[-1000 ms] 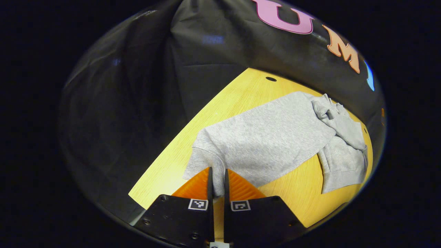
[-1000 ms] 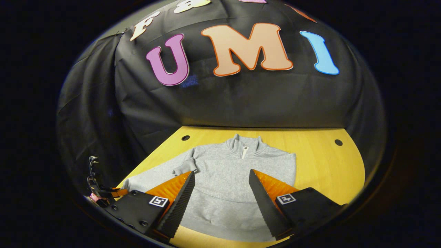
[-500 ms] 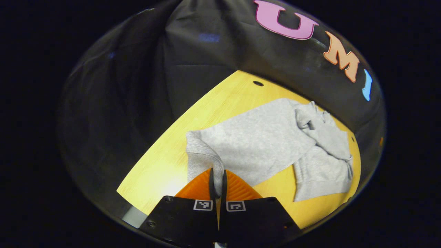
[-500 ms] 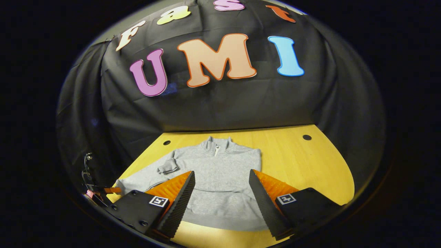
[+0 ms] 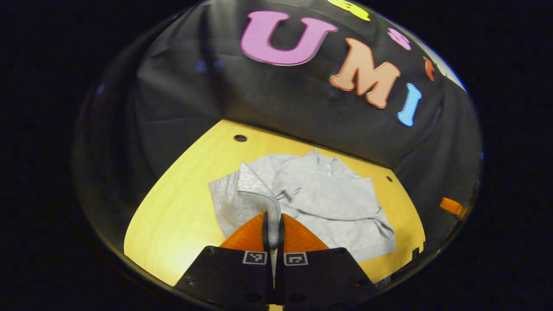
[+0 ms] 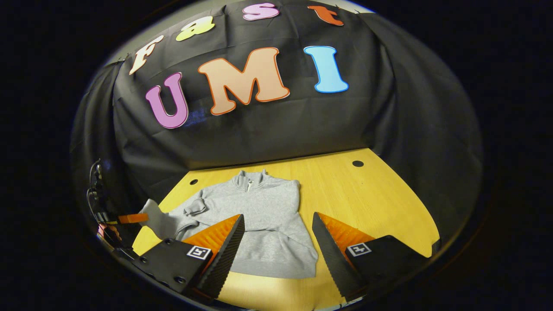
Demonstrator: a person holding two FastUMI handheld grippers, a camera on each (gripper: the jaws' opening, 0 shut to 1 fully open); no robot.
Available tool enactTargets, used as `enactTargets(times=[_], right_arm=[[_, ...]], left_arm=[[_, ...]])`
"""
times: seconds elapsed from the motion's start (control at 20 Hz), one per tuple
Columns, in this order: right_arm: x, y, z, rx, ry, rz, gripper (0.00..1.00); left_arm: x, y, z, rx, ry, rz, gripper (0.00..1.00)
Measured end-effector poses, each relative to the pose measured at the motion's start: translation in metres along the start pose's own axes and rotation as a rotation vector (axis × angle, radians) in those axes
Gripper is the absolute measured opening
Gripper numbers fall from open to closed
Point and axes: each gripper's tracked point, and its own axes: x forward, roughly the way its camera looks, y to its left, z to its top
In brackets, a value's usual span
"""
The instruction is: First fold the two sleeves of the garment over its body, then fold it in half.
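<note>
The yellow wooden worktop (image 6: 380, 194) carries the grey garment (image 6: 263, 211), a zip-neck sweatshirt lying face up with its collar toward the booth wall and its hem toward the near edge. In the left gripper view its body (image 5: 328, 203) lies flat while the left sleeve (image 5: 242, 194) is lifted off the wood and drapes in a soft peak. The fabric looks like thick fleece: light, limp, not slippery, and it should sag and crease wherever it is unsupported, so a pinch near the cuff, where the ribbing is denser, seems the surest hold. The other sleeve appears already laid across the chest, its cuff (image 6: 195, 208) resting there.

The left tool (image 5: 272, 224) is closed with both orange fingers pressing the sleeve end between them. The right tool (image 6: 276, 242) hovers above the hem with its jaws spread wide, holding nothing. Farther off in the right gripper view, the left tool shows at the worktop's left edge with the raised cloth.
</note>
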Motion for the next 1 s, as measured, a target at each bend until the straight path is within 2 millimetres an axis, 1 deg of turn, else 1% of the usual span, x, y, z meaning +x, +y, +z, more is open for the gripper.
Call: enactTargets(times=[0.15,0.25,0.3,0.35,0.45,0.5,0.6,0.75,0.85,0.95,1.0], right_arm=[[-0.006,-0.017,-0.002,0.016,0.0,-0.014,0.98],[-0.01,-0.027,-0.007,0.02,0.014,-0.018,0.98],[-0.011,-0.031,-0.009,0.022,0.019,-0.019,0.98],[-0.011,-0.034,-0.009,0.024,0.02,-0.021,0.98],[-0.014,-0.042,-0.011,0.029,0.021,-0.029,0.98],[-0.015,-0.047,-0.015,0.032,0.021,-0.037,0.98],[-0.014,-0.054,-0.018,0.048,0.028,-0.045,0.98],[-0.016,-0.061,-0.023,0.074,0.029,-0.054,0.98],[-0.017,-0.067,-0.028,0.08,0.032,-0.056,0.98],[-0.015,-0.076,-0.038,0.072,0.036,-0.059,0.98],[-0.015,-0.079,-0.042,0.069,0.038,-0.06,0.98]], left_arm=[[0.016,-0.065,0.016,0.053,-0.027,-0.115,0.0],[0.029,-0.108,0.018,0.074,-0.025,-0.188,0.0],[0.035,-0.128,0.018,0.085,-0.024,-0.223,0.02],[0.04,-0.15,0.02,0.099,-0.023,-0.258,0.0],[0.05,-0.188,0.019,0.128,-0.024,-0.321,0.0],[0.057,-0.206,0.019,0.149,-0.023,-0.352,0.0],[0.067,-0.244,0.017,0.183,-0.015,-0.412,0.0],[0.085,-0.295,0.016,0.218,-0.017,-0.493,0.0],[0.1,-0.325,0.016,0.261,-0.024,-0.52,0.0],[0.118,-0.345,0.008,0.303,-0.021,-0.526,0.0],[0.132,-0.354,0.005,0.319,-0.013,-0.527,0.0]])
